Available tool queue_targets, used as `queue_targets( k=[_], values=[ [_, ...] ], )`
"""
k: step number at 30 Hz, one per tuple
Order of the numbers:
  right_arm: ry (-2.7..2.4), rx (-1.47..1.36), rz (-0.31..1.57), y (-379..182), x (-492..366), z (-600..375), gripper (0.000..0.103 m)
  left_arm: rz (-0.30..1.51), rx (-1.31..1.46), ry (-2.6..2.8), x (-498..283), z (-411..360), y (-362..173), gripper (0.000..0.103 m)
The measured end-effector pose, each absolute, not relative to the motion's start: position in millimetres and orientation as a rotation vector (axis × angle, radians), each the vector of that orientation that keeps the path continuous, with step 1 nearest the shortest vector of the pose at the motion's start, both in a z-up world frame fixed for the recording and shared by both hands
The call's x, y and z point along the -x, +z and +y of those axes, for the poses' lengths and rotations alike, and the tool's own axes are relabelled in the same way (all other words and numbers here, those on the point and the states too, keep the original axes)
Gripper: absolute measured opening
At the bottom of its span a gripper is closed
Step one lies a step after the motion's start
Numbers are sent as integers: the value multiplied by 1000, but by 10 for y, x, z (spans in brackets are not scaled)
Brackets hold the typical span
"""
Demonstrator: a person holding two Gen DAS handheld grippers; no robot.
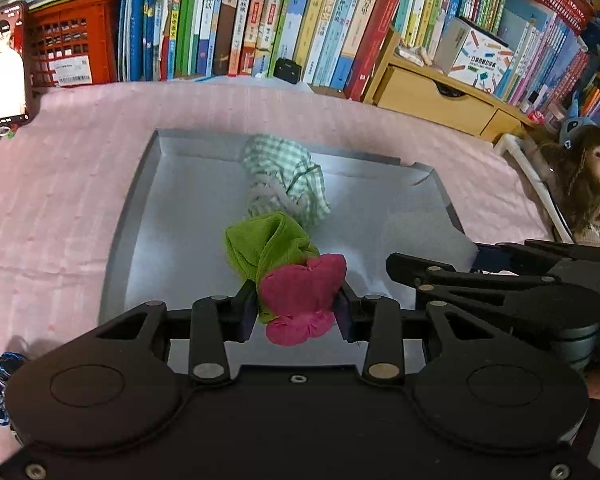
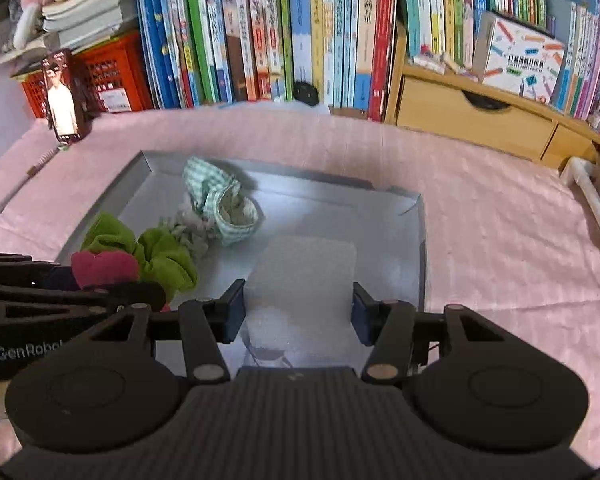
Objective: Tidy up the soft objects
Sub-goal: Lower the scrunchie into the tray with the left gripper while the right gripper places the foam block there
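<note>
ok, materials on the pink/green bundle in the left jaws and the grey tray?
Pink and green cloth bundle: soft fabric, looks like matte terry or microfibre, going by its rumpled folds and fuzzy surface. Shallow grey tray: probably cardboard with a smooth, faint sheen; folded corner flaps suggest that.

My left gripper (image 1: 296, 312) pinches magenta cloth (image 1: 300, 296) joined to lime-green cloth (image 1: 260, 246), near green-and-white gingham cloth (image 1: 288, 176) in the grey tray (image 1: 140, 184).

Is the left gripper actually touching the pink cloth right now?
Touching. The left wrist view shows the left gripper with both pads pressed against the sides of the pink cloth, which bulges between them above the grey tray.
</note>
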State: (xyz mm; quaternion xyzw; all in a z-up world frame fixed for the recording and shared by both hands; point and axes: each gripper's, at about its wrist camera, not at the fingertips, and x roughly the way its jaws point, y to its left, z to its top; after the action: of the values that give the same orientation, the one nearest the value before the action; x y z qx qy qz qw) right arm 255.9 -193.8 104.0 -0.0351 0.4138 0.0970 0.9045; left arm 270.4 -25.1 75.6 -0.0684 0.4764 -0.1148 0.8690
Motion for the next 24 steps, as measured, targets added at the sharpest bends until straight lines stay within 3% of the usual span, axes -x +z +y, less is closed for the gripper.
queue_targets(
  k=[21,24],
  values=[
    [200,26,941,918,-2670,-2001,58,1028,157,-245,-2748,-271,533,37],
    [192,21,938,919,-2667,-2004,64,1017,144,-250,-2725,-282,553,39]
  ],
)
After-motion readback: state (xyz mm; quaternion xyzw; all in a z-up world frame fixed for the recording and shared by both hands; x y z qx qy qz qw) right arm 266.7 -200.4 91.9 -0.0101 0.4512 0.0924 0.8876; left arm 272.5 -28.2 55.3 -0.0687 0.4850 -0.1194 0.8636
